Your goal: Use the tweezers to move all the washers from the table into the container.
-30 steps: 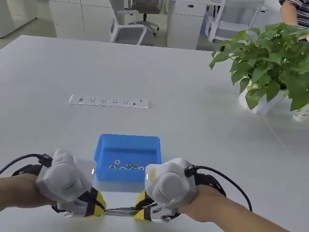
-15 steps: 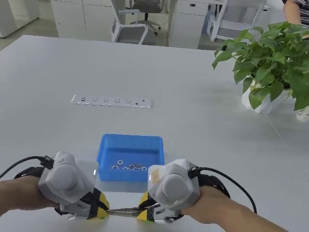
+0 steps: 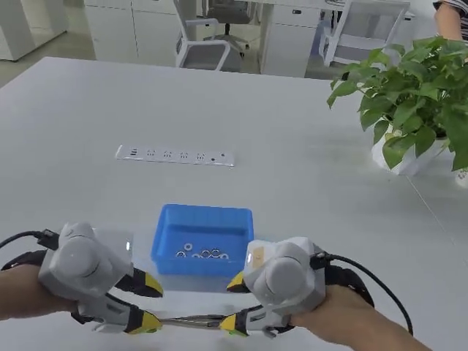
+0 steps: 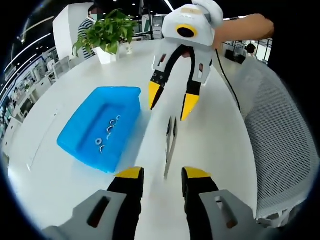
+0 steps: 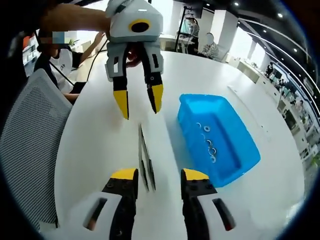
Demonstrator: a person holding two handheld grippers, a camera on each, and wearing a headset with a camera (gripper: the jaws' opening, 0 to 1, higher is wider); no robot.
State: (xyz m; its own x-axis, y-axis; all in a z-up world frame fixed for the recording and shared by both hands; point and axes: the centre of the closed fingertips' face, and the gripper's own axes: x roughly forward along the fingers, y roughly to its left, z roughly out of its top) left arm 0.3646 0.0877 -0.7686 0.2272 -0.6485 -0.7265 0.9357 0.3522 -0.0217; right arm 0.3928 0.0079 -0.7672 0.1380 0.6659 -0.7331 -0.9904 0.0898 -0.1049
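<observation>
A blue container (image 3: 205,223) stands on the white table and holds several washers (image 3: 203,254). Silver tweezers (image 3: 190,320) lie flat on the table in front of it. My left gripper (image 3: 149,303) and right gripper (image 3: 232,303) face each other, both open, with one end of the tweezers between each pair of jaws. In the left gripper view my gripper (image 4: 164,175) is open around the tweezers (image 4: 170,142), with the container (image 4: 82,145) to the left. In the right gripper view my gripper (image 5: 160,175) is open over the tweezers (image 5: 145,160), beside the container (image 5: 235,160).
A white power strip (image 3: 175,156) lies beyond the container. A potted plant (image 3: 417,110) stands at the table's right side. Office chairs (image 3: 201,44) stand past the far edge. A mesh chair (image 4: 280,150) is close behind the table's near edge.
Both grippers were pinched on the tweezers' ends; their jaws have now spread open, and the tweezers lie on the table. The head camera has shifted a little.
</observation>
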